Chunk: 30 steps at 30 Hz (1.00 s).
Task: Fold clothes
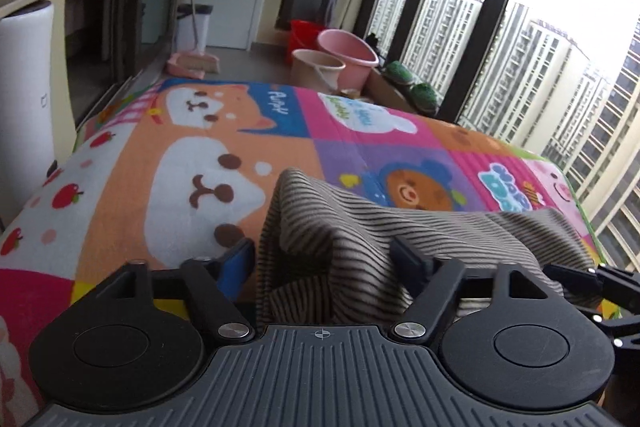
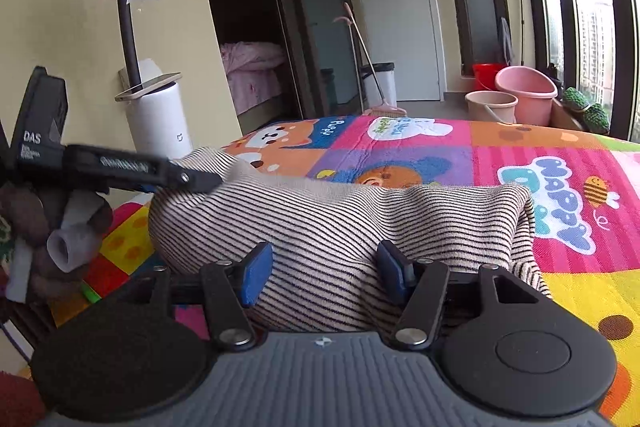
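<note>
A beige garment with thin dark stripes (image 1: 360, 239) lies bunched on a colourful cartoon blanket (image 1: 168, 155). My left gripper (image 1: 324, 263) is open, its blue-padded fingers (image 1: 236, 263) wide on either side of a raised fold of the garment. In the right wrist view the same striped garment (image 2: 340, 223) spreads across the blanket (image 2: 560, 187). My right gripper (image 2: 324, 273) is open, with the cloth lying between its fingers (image 2: 256, 275). The left gripper's tip (image 2: 192, 179) rests on the garment's upper left edge.
Pink and beige buckets (image 1: 340, 55) and a red one stand on the floor beyond the blanket. A white cylindrical appliance (image 2: 160, 123) stands at the left. A broom and dustpan (image 1: 192, 63) lean by the door. Large windows (image 1: 520, 67) run along the right.
</note>
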Each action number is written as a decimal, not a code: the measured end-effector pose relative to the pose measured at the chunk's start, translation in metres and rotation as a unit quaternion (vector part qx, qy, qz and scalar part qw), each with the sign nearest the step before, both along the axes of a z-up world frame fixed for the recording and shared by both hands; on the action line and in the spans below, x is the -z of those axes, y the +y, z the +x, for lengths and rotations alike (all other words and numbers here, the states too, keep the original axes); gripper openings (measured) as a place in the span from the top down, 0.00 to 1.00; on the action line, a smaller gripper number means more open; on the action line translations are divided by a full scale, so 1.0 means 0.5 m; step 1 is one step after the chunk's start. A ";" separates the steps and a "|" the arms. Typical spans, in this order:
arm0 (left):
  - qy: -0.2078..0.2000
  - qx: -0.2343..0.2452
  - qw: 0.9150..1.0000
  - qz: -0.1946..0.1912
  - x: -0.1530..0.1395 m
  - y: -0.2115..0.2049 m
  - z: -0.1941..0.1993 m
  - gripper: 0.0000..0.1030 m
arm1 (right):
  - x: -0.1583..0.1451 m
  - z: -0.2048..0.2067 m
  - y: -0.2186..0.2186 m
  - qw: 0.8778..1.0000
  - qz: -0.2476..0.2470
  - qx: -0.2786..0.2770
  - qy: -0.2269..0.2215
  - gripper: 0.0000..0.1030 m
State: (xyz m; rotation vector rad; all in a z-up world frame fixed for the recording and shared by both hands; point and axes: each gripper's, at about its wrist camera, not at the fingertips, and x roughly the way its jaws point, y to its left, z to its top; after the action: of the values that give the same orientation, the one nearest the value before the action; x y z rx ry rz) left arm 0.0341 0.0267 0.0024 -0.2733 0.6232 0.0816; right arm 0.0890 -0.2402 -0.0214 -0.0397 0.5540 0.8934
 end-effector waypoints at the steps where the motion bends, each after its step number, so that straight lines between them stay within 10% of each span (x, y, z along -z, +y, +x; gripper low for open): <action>1: -0.007 0.004 1.000 0.011 -0.002 -0.011 -0.007 0.49 | -0.001 -0.001 -0.002 1.000 -0.001 -0.002 -0.001 0.43; 5: -0.016 0.015 0.998 0.055 -0.004 -0.033 -0.027 0.49 | -0.036 0.014 -0.034 0.999 0.033 0.014 0.015 0.44; 15: -0.019 -0.004 1.000 -0.020 0.002 0.024 -0.049 0.27 | -0.001 0.098 -0.076 0.993 -0.023 0.112 0.021 0.46; 23: 0.012 0.006 1.000 -0.015 0.012 0.035 -0.008 0.09 | 0.035 0.157 -0.106 0.988 0.009 0.130 0.080 0.07; 28: 0.044 0.014 0.987 -0.157 0.049 0.078 0.015 0.09 | 0.050 0.186 -0.106 0.984 0.044 0.108 0.135 0.07; 30: 0.036 0.016 0.987 -0.153 0.053 0.074 0.014 0.10 | 0.051 0.182 -0.098 0.985 0.048 0.092 0.135 0.12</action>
State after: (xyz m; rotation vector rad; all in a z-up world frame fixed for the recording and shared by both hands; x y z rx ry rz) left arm 0.0412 0.0639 -0.0241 -0.5593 0.7125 -0.0354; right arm 0.1800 -0.2890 -0.0469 0.2206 0.7543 0.7469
